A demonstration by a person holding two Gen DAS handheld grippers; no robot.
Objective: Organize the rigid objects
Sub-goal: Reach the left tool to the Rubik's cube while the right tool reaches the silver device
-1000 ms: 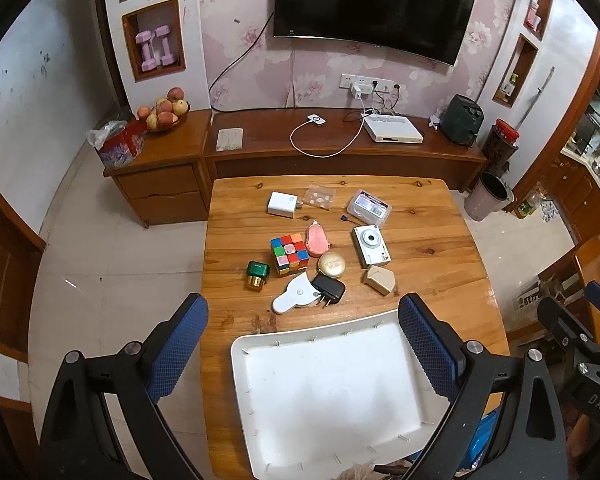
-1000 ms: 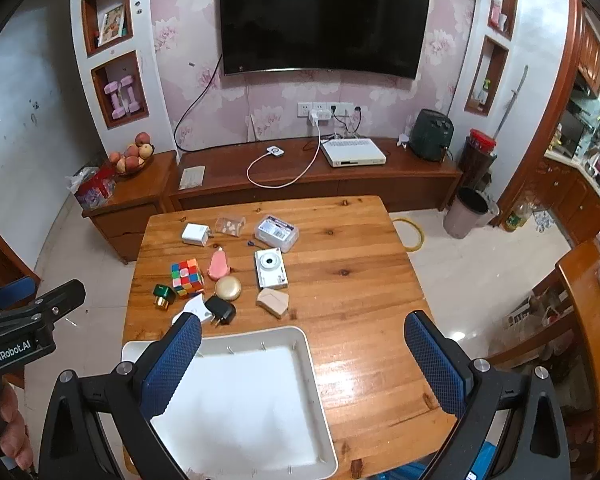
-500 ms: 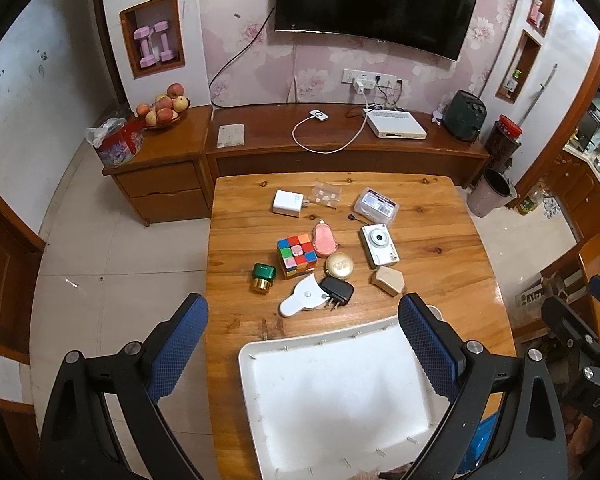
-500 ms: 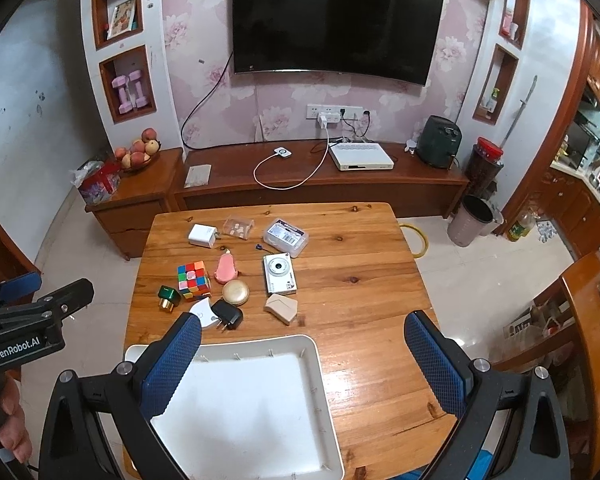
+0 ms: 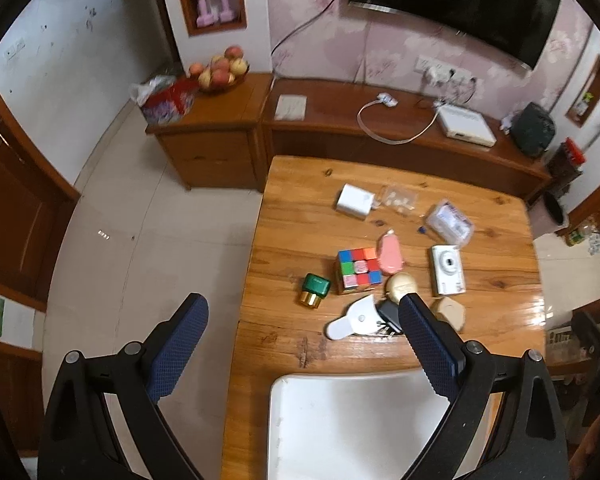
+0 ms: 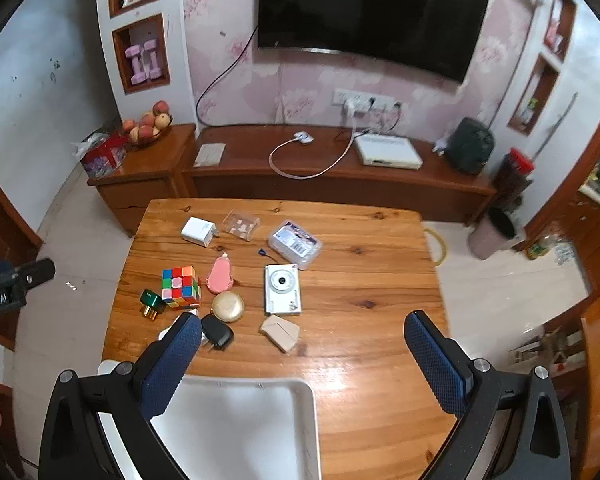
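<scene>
Both claws, left gripper (image 5: 300, 316) and right gripper (image 6: 302, 334), gaping wide, empty; textured blue pads (image 6: 436, 364); glossy wooden table (image 6: 360, 280); smooth white tray (image 6: 236, 432).

Home living room. A wall-mounted black flat television (image 6: 370, 20) hangs over a long low wooden cabinet (image 6: 332, 172). A bowl of peaches (image 6: 148, 126) stands nearby.

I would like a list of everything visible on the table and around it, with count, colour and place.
tray: 1, white, near table edge
puzzle cube: 1, multicoloured, table left
camera: 1, silver, table middle
green box: 1, green and gold, left of the cube
pink case: 1, right of the cube
round tin: 1, gold, below the pink case
black plug: 1, near the tray
white charger: 1, far left
clear boxes: 2, far side
beige block: 1, below the camera
television: 1, black, wall
fruit bowl: 1, cabinet
left gripper: open, blue pads
right gripper: open, blue pads
</scene>
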